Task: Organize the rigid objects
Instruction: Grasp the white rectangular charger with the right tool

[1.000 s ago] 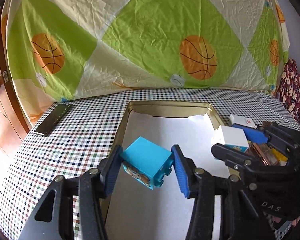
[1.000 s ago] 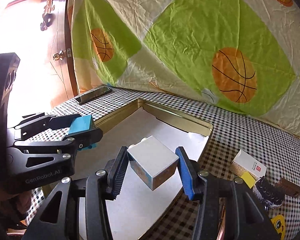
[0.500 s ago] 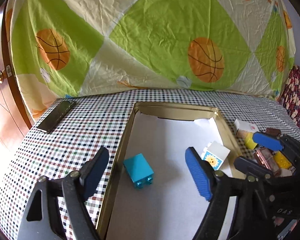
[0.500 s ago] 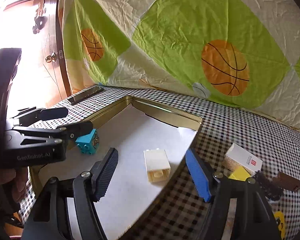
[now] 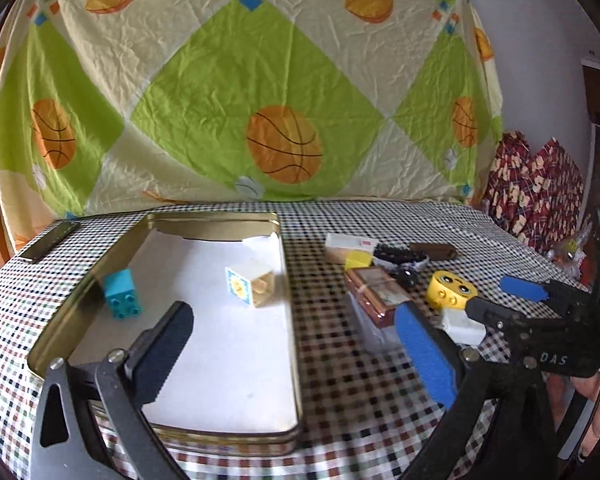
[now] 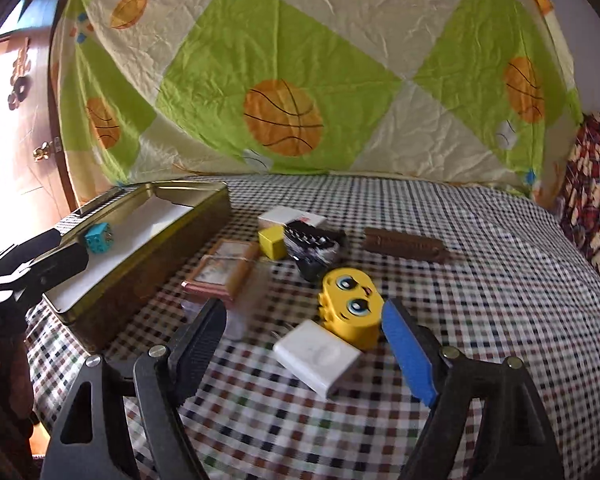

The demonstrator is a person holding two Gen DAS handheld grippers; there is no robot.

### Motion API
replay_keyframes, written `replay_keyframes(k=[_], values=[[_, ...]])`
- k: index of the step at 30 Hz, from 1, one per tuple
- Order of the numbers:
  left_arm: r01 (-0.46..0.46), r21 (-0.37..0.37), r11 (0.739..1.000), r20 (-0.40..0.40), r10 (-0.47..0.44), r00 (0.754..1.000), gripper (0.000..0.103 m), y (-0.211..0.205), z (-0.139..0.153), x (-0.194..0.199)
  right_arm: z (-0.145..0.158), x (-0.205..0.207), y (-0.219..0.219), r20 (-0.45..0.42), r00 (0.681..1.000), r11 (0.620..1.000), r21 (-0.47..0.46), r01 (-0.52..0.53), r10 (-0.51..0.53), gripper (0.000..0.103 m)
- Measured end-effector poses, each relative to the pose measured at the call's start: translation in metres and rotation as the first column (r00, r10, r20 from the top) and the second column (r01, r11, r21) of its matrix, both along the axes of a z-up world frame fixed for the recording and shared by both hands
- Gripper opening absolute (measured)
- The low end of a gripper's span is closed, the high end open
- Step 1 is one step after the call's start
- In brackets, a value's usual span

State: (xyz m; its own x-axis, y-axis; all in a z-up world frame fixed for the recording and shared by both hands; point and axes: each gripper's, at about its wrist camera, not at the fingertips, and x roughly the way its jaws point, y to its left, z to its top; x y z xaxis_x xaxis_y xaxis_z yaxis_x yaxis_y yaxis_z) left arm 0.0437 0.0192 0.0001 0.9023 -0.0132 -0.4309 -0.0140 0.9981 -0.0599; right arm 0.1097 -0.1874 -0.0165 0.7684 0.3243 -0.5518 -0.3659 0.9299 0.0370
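You are spreading the fingers of both grippers with nothing between them: the left gripper (image 5: pixel 296 344) is hanging over the near end of the tin (image 5: pixel 288 280), and the right gripper (image 6: pixel 300 344) is reaching toward the loose pile on the checked counter (image 6: pixel 460 264). The 2 blocks, blue (image 5: pixel 121 292) and white (image 5: pixel 250 286), are lying on the tin's paper liner well apart, likely so later pieces fit between them. Your right fingers are framing the white slab (image 6: pixel 318 356) and the yellow face block (image 6: pixel 352 308) touching it, so one of these looks like your next pick.
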Motion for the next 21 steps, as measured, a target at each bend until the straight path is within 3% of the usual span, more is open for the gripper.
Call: replay_keyframes(k=[16, 19, 21], values=[[0.070, 0.050, 0.996, -0.068, -0.067, 0.995, 0.102, -0.044, -0.011, 0.019, -0.024, 0.025, 0.011, -0.170, 0.984, 0.998, -0.038, -0.054, 0.047, 0.081], [0.080, 0.048, 0.996, -0.079, -0.076, 0.994, 0.102, -0.048, -0.012, 0.021, -0.028, 0.030, 0.011, -0.207, 0.977, 0.997, -0.039, -0.065, 0.056, 0.065], [0.083, 0.047, 0.995, -0.076, -0.080, 0.994, 0.102, -0.049, -0.012, 0.020, -0.028, 0.028, 0.014, -0.201, 0.978, 0.996, -0.053, -0.075, 0.063, 0.062]])
